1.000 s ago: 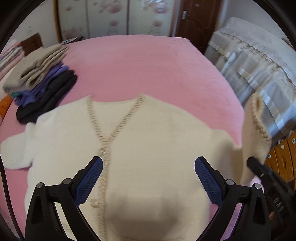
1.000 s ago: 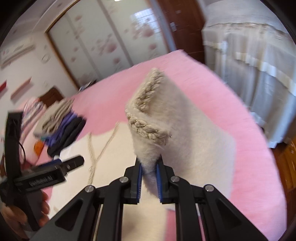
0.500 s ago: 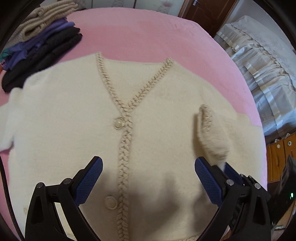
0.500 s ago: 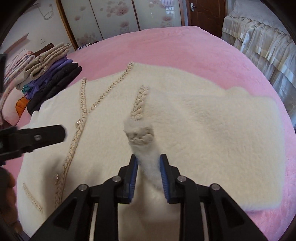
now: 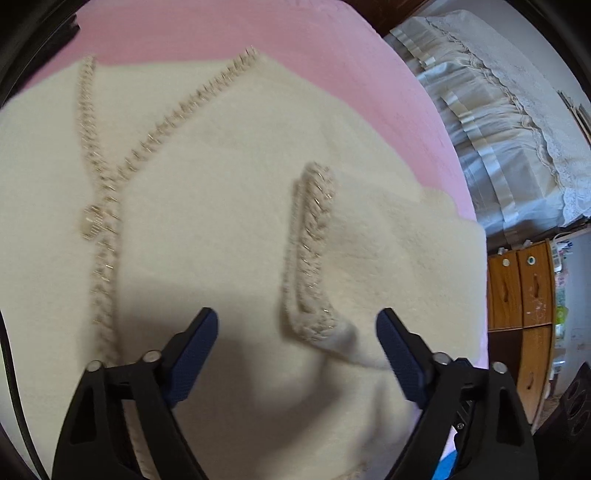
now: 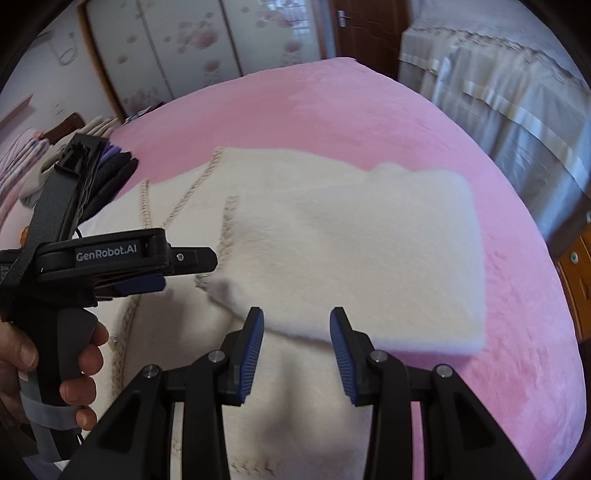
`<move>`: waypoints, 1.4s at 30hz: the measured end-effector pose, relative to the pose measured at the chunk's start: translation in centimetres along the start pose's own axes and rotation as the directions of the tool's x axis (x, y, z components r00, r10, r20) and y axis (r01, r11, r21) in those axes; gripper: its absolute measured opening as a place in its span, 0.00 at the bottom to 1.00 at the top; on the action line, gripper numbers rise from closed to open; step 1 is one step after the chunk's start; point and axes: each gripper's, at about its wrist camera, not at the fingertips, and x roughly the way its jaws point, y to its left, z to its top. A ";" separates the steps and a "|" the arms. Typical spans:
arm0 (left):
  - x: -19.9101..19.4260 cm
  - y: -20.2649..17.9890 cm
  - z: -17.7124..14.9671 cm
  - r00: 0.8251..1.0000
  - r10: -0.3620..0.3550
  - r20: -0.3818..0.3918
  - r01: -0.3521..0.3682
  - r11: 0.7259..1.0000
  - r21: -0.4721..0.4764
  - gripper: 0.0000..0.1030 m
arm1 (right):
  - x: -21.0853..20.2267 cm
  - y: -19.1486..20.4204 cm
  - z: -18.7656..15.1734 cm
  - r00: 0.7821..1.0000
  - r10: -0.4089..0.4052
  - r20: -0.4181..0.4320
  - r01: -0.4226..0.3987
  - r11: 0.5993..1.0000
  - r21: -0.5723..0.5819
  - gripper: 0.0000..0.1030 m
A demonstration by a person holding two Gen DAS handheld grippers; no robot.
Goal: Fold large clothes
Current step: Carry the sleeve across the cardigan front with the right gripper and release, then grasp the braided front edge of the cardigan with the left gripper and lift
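Note:
A cream fluffy cardigan (image 5: pixel 207 192) with braided trim and pearl buttons lies flat on the pink bed (image 5: pixel 258 33). Its right sleeve (image 5: pixel 388 258) is folded across the body, the braided cuff (image 5: pixel 310 254) pointing toward the middle. It also shows in the right wrist view (image 6: pixel 351 251). My left gripper (image 5: pixel 297 332) is open and empty, just above the cardigan's front near the cuff. My right gripper (image 6: pixel 297 328) is open and empty, just before the sleeve's near edge. The left gripper (image 6: pixel 162 269) also shows in the right wrist view, held by a hand.
A stack of folded clothes (image 6: pixel 107 162) sits at the far left of the bed. A curtained bed or sofa (image 6: pixel 498 85) stands to the right. Wooden drawers (image 5: pixel 521 284) are beyond the bed's right edge. Wardrobe doors (image 6: pixel 192 48) are at the back.
My right gripper carried the sleeve across the cardigan, laid it down and opened, letting it go. My left gripper moved in lower over the cardigan front.

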 end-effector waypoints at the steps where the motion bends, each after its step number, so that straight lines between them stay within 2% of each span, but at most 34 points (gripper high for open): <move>1: 0.6 -0.3 0.0 1.000 -0.013 -0.015 0.013 1.000 -0.009 0.70 | -0.1 -0.5 -0.1 1.000 -0.004 -0.004 0.004 1.000 0.015 0.37; 2: 1.2 -0.5 -0.1 0.999 -0.023 -0.029 0.023 1.000 -0.018 0.66 | -0.2 -0.9 -0.2 1.000 -0.007 -0.006 0.007 1.000 0.026 0.37; 14: 4.2 -1.8 -0.2 0.997 -0.057 -0.044 0.053 0.994 -0.099 0.63 | -0.9 -2.5 -0.1 1.000 0.000 0.013 -0.001 0.998 0.062 0.37; 15: 4.2 -1.9 -0.1 0.998 -0.057 -0.040 0.052 0.993 -0.107 0.60 | -1.0 -2.6 -0.2 1.000 0.003 0.012 -0.003 0.998 0.062 0.37; 17: 4.2 -1.9 0.1 0.998 -0.040 -0.041 0.035 0.993 -0.110 0.33 | -1.1 -2.7 -0.4 1.000 0.007 0.009 -0.007 0.998 0.064 0.37; 19: 4.3 -2.0 0.3 0.998 -0.024 -0.053 0.018 0.995 -0.100 0.22 | -1.2 -2.9 -0.5 1.000 0.010 0.004 -0.011 0.998 0.067 0.37; 20: 4.3 -2.2 0.4 0.998 -0.023 -0.054 0.018 0.995 -0.098 0.19 | -1.3 -3.0 -0.6 1.000 0.011 0.003 -0.011 0.998 0.068 0.37; 27: 1.8 -5.2 0.5 0.998 0.056 0.010 -0.056 0.998 -0.023 0.17 | -1.7 -3.7 -1.0 1.000 0.003 -0.009 -0.002 0.996 0.092 0.37; 31: -1.3 -7.6 1.1 0.993 0.071 0.098 -0.075 0.997 0.030 0.17 | -1.7 -3.8 -0.9 1.000 0.008 -0.014 -0.006 0.994 0.111 0.37; 34: -4.3 -9.1 1.9 0.980 0.087 0.178 -0.101 0.992 0.070 0.17 | -1.8 -3.2 -0.3 1.000 0.008 -0.009 -0.007 0.995 0.099 0.37; 38: -8.4 -9.7 2.9 0.953 0.113 0.281 -0.140 0.987 0.079 0.17 | -1.8 -2.1 0.4 1.000 0.016 0.006 -0.016 0.997 0.078 0.36; 42: -12.6 -8.0 3.7 0.898 0.190 0.396 -0.232 0.971 0.060 0.17 | -1.7 -0.8 1.1 0.999 0.029 0.018 -0.030 0.998 0.053 0.36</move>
